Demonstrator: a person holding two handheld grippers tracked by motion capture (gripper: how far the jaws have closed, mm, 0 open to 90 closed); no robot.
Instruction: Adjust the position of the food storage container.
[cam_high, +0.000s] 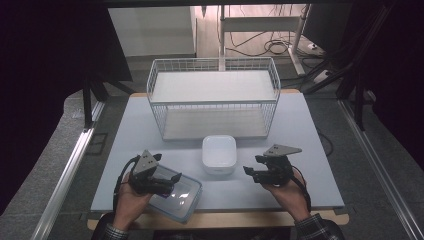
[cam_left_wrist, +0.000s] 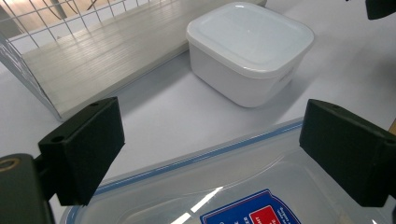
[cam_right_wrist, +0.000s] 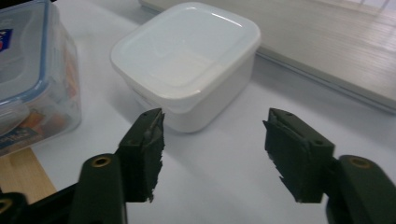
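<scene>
The clear box is seen at the table's near edge, under the left gripper, whose jaws are spread wide above its lid. The right gripper is held with its jaws partly spread and nothing between them, near the white box. The clear box looks hard, smooth and slippery, so it is best gripped by its sides.

Box before rack

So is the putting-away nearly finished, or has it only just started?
Only just started, it seems. Nothing looks done: the white wire shelf basket holds no box. In hand: the left gripper hovers open over the clear plastic box with a blue-rimmed lid, and the right gripper, open, points at the white square lidded tub. Left, probably: gripping and moving both.
</scene>
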